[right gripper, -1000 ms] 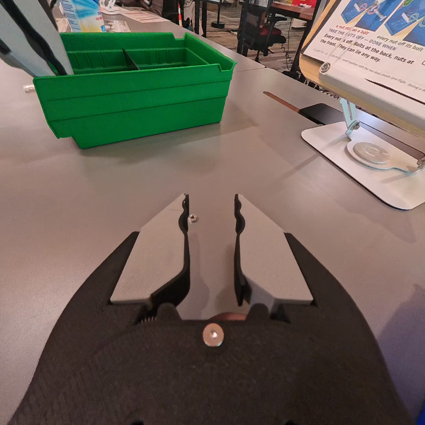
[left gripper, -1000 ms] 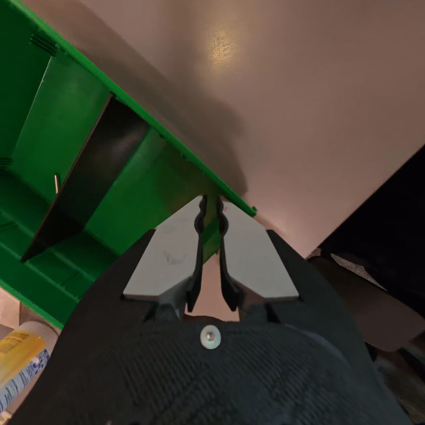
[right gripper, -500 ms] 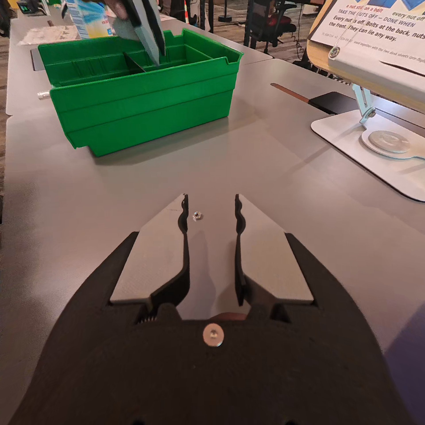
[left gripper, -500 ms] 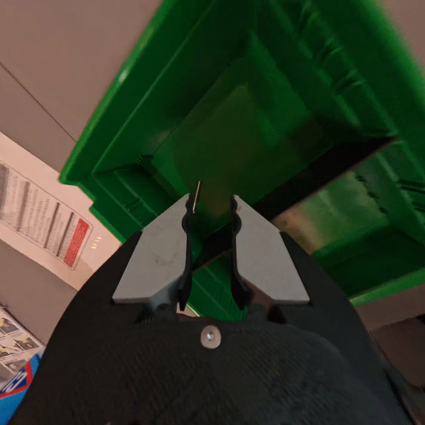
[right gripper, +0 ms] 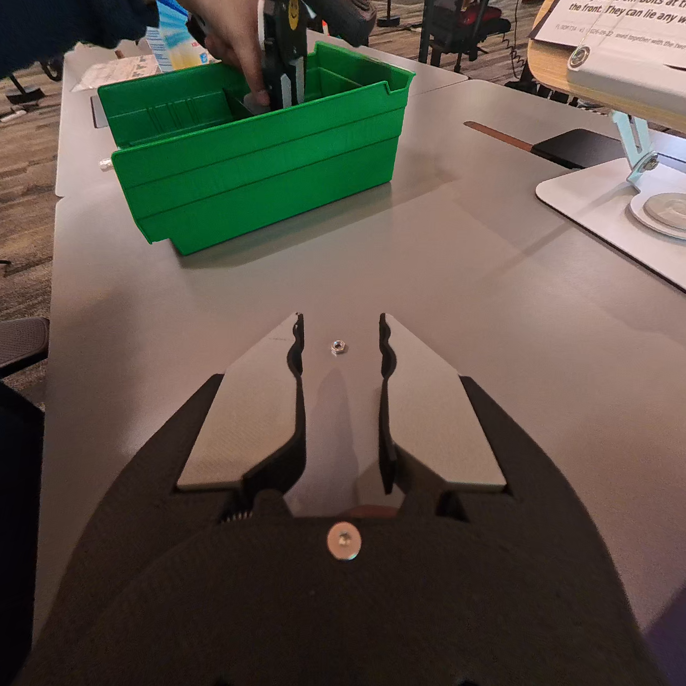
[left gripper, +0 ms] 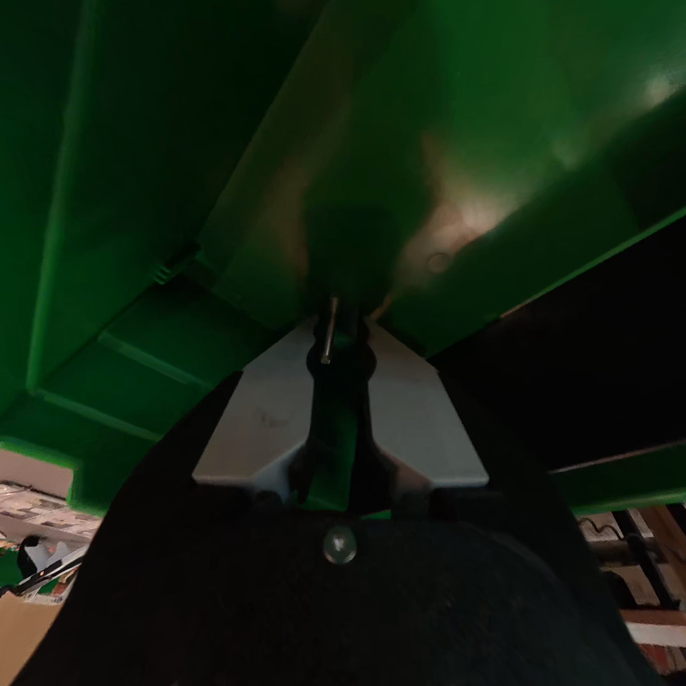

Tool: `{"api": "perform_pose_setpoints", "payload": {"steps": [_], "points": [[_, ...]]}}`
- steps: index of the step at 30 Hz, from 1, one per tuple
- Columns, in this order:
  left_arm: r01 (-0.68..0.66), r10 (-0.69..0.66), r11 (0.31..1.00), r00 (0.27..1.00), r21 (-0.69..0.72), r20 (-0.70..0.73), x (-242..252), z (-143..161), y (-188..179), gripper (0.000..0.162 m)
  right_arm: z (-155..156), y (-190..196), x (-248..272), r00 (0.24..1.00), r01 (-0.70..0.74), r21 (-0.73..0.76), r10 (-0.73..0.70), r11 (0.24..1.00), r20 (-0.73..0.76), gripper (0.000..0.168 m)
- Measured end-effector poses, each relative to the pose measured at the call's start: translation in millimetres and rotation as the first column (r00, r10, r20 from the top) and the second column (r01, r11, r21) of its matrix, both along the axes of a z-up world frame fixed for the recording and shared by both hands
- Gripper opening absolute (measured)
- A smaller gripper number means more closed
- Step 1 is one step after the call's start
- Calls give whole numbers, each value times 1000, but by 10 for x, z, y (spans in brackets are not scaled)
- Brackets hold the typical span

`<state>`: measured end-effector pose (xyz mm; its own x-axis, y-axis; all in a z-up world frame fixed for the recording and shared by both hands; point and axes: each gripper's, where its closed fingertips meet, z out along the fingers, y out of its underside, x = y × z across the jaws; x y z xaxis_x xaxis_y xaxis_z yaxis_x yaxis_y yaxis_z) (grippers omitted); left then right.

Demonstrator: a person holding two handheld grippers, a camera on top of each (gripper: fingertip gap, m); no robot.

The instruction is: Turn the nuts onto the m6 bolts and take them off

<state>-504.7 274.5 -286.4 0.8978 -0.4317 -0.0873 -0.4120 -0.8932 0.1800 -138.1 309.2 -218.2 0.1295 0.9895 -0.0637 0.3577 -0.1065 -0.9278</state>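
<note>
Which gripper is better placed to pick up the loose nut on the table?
Right. The right gripper is open, with the nut lying on the grey table between its fingertips. The left gripper is down inside the green bin, around a thin metal bolt.

We see our right gripper (right gripper: 341,334) with two flat grey fingers (right gripper: 252,415) that have wavy black inner edges. They sit in a wide black rough body, and just behind the fingers is one round silver screw (right gripper: 343,540). Our left gripper (left gripper: 339,334) looks the same. Above the fingers, far off, our dark blue sleeve (right gripper: 70,26) shows.
</note>
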Motion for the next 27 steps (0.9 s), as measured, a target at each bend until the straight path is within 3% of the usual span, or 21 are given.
{"api": "perform_pose_setpoints", "payload": {"steps": [7,10,12,15,18,20,23,27], "points": [[23,-23,1000,1000,-5,-12,23,-5,-18,4,57,-14,8,1000,1,15,-1,1000,-17,37],[45,-40,997,997,69,-71,26,34,13,3,79,-3,14,1000,10,47,-9,999,-20,37],[76,-48,980,988,181,-150,-8,214,126,4,73,14,17,1000,19,70,-18,997,-13,37],[71,-10,880,991,470,-131,190,773,409,4,76,34,19,1000,28,87,-27,996,-16,36],[29,-103,707,993,706,62,889,1396,565,4,126,30,18,999,20,64,-17,998,-51,36],[-48,-238,591,943,805,231,1572,1755,562,4,188,35,27,996,12,44,-8,999,-91,36],[-190,-434,464,803,865,409,2518,2090,463,4,341,39,53,984,-12,16,15,1000,-180,37],[-343,-552,461,612,818,567,3360,2033,354,3,554,9,98,950,-69,-42,53,997,-306,39]]}}
